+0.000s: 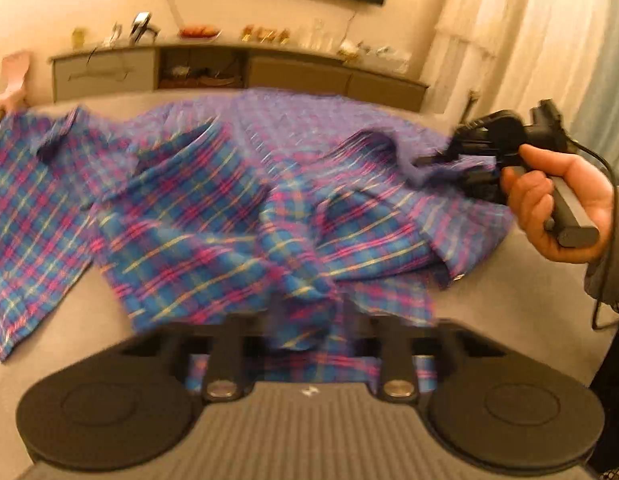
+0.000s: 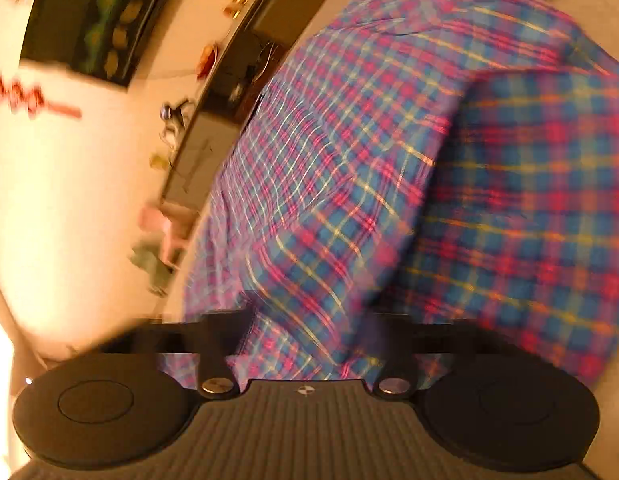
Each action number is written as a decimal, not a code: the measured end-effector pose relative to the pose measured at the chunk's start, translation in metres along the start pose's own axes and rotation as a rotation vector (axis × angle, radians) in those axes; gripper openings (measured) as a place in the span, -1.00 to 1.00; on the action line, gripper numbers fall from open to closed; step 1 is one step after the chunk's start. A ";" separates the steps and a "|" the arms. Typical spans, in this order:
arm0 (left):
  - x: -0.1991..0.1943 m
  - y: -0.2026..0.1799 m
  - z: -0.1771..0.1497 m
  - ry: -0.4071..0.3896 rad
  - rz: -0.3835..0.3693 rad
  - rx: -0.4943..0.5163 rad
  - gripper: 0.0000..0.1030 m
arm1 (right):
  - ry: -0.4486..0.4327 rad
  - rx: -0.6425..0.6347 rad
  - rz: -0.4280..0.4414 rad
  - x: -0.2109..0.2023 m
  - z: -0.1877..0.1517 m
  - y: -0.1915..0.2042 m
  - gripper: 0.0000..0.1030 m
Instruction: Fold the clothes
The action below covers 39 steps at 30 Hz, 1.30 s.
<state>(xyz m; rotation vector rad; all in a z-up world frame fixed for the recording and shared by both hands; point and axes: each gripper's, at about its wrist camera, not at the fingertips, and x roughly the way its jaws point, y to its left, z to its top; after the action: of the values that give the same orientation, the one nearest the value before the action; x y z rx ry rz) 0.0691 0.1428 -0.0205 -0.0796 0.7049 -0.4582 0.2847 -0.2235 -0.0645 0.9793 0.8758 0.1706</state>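
A blue, pink and yellow plaid shirt (image 1: 213,208) lies rumpled on a grey padded surface (image 1: 69,340). Its near hem is bunched up and drawn into my left gripper (image 1: 309,328), which looks shut on the cloth; the fabric hides the fingertips. At the right, a hand (image 1: 557,200) holds my right gripper (image 1: 433,160), which is shut on the shirt's lifted right edge. In the right wrist view the shirt (image 2: 349,160) fills the frame. It drapes over the right gripper (image 2: 305,332) and covers its tips. Both views are blurred.
A long low sideboard (image 1: 237,68) with small items on top runs along the far wall behind the surface. A pink object (image 1: 13,80) stands at the far left and pale curtains (image 1: 529,40) hang at the right. A cable trails from the right gripper.
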 end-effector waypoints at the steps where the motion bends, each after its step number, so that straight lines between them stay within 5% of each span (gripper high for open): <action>1: -0.002 0.002 0.000 -0.001 -0.002 -0.007 -0.96 | -0.006 -0.025 -0.003 -0.002 -0.001 0.002 -1.00; 4: -0.019 0.005 0.004 -0.035 -0.028 -0.036 -0.97 | -0.031 -0.112 0.076 -0.043 -0.006 0.013 -1.00; 7: -0.064 0.002 0.005 -0.105 -0.104 -0.115 -0.98 | -0.063 -0.238 0.178 -0.132 -0.014 0.014 -1.00; 10: -0.096 0.002 -0.003 -0.109 -0.178 -0.193 -0.98 | -0.108 -0.347 0.170 -0.229 -0.021 -0.008 -1.00; 18: -0.108 -0.042 -0.025 0.069 -0.329 -0.015 -0.90 | -0.212 -0.354 -0.246 -0.345 -0.026 -0.097 -0.95; 20: -0.114 -0.056 -0.026 0.077 -0.367 0.051 -0.72 | -0.246 -0.346 -0.320 -0.348 -0.029 -0.104 -0.95; 22: -0.123 -0.067 -0.022 0.059 -0.395 0.108 -0.51 | -0.290 -0.370 -0.383 -0.349 -0.037 -0.100 -0.72; 23: -0.126 -0.069 -0.018 0.037 -0.380 0.126 -0.21 | -0.316 -0.410 -0.396 -0.347 -0.043 -0.093 -0.64; 24: -0.129 -0.069 -0.014 0.010 -0.355 0.141 0.13 | -0.343 -0.459 -0.403 -0.346 -0.049 -0.083 -0.48; 27: -0.122 -0.046 -0.003 -0.046 -0.169 0.082 0.43 | -0.312 -0.639 -0.347 -0.312 -0.075 -0.045 -0.08; 29: -0.098 -0.016 0.006 0.001 0.006 -0.052 0.43 | -0.236 -0.773 -0.277 -0.278 -0.102 -0.016 -0.03; 31: -0.073 0.011 0.004 0.090 0.055 -0.194 0.48 | -0.110 -0.926 -0.190 -0.240 -0.145 0.009 0.22; 36: -0.032 0.030 -0.010 0.194 0.000 -0.367 0.52 | 0.215 -1.401 0.117 -0.172 -0.284 0.049 0.56; 39: -0.018 0.030 -0.001 0.162 -0.108 -0.434 0.43 | 0.263 -1.660 0.175 -0.143 -0.335 0.055 0.59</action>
<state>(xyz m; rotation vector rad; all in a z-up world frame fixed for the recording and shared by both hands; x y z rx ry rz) 0.0674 0.1774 -0.0172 -0.4953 0.9551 -0.4112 -0.0349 -0.0436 -0.0260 -0.5469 0.5741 0.9967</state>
